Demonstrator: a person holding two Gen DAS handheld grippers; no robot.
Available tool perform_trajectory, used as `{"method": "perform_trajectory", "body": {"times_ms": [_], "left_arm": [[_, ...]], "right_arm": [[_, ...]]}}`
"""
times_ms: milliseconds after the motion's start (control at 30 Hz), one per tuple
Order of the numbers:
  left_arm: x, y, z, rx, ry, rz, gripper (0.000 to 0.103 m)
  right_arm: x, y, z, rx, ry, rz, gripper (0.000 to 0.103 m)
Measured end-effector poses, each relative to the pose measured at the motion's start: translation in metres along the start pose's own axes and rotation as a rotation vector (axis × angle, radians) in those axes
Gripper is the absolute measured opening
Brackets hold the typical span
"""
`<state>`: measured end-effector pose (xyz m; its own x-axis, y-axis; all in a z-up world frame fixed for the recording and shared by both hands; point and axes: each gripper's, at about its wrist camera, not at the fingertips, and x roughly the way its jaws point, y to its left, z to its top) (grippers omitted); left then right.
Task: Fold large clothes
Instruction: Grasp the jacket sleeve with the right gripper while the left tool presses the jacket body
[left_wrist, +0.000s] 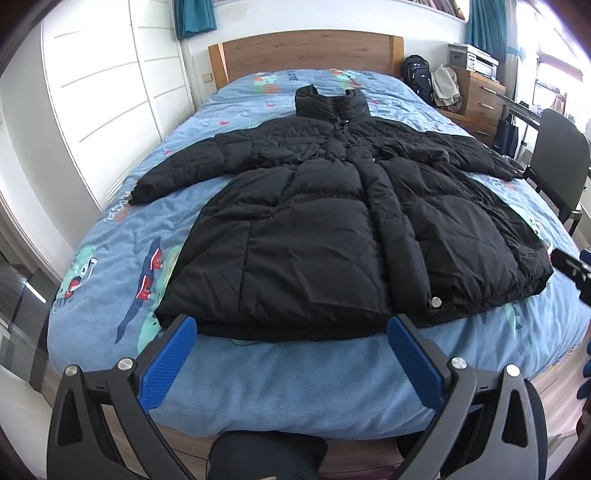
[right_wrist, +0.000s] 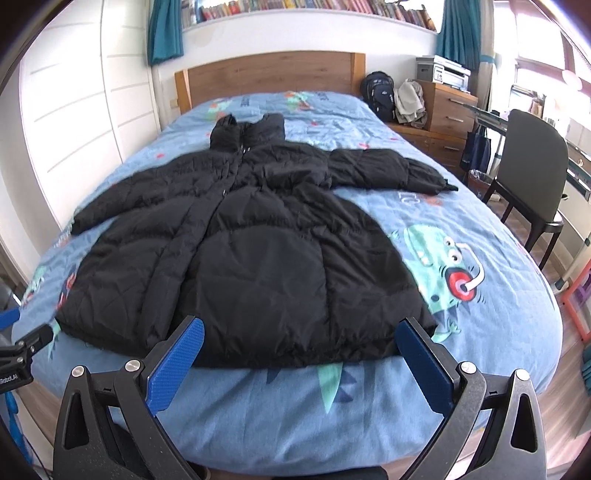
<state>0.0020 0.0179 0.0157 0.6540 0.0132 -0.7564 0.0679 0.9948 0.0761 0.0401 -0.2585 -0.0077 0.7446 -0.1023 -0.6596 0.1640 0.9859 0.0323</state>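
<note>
Across the blue monster-print bed (left_wrist: 295, 380) a black puffer coat (left_wrist: 332, 229) lies flat, front up, sleeves spread, hem toward the foot. Nothing looks folded yet. Left gripper (left_wrist: 291, 363) and right gripper (right_wrist: 299, 365) hover spread wide and empty just short of the hem; next likely a sleeve grab, with bare quilt beside each sleeve

Bright daylit bedroom. Wide bed (right_wrist: 498, 266) under a blue cartoon-monster cover, wooden headboard (right_wrist: 269, 75) against the far wall. White panelled wardrobe doors (left_wrist: 99, 99) along the left. Teal curtains (right_wrist: 460, 27) framing a high shelf of books (right_wrist: 314, 6) (spines too small to read). Wooden drawers (right_wrist: 448, 107) carrying a printer (right_wrist: 448, 72), backpack (right_wrist: 378, 90) beside. Dark chair (right_wrist: 532, 162) on wood floor (right_wrist: 569, 347) at right.
</note>
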Motion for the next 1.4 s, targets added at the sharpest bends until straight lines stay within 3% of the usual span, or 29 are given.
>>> {"method": "perform_trajectory", "body": {"times_ms": [133,233,300,367,500,767,933,1100,1300,1400], "left_arm": [[0.011,0.021,0.010,-0.068,0.029,0.009,0.103],[0.026,0.038,0.019,-0.099,0.053,0.019,0.103],[0.038,0.050,0.028,-0.120,0.071,0.023,0.103],[0.049,0.060,0.034,-0.146,0.086,0.026,0.103],[0.080,0.075,0.051,-0.201,0.125,0.038,0.103],[0.131,0.077,0.087,-0.237,0.128,0.165,0.103],[0.160,0.071,0.107,-0.244,0.150,0.151,0.103],[0.183,0.056,0.118,-0.230,0.178,0.118,0.103],[0.203,0.050,0.119,-0.224,0.230,0.078,0.103],[0.210,0.053,0.118,-0.231,0.242,0.081,0.103]], "right_arm": [[0.005,-0.017,0.013,0.035,-0.058,0.022,0.102],[0.015,-0.045,0.026,0.188,-0.145,0.113,0.102],[0.038,-0.062,0.043,0.258,-0.070,0.116,0.102],[0.060,-0.069,0.058,0.232,-0.002,0.108,0.102],[0.103,-0.094,0.089,0.226,-0.008,0.088,0.102],[0.206,-0.173,0.139,0.370,0.038,0.084,0.102],[0.281,-0.221,0.160,0.489,0.119,0.096,0.102],[0.335,-0.267,0.166,0.718,0.114,0.167,0.102],[0.370,-0.299,0.168,0.890,0.062,0.214,0.102],[0.378,-0.310,0.174,0.951,0.029,0.247,0.094]]}}
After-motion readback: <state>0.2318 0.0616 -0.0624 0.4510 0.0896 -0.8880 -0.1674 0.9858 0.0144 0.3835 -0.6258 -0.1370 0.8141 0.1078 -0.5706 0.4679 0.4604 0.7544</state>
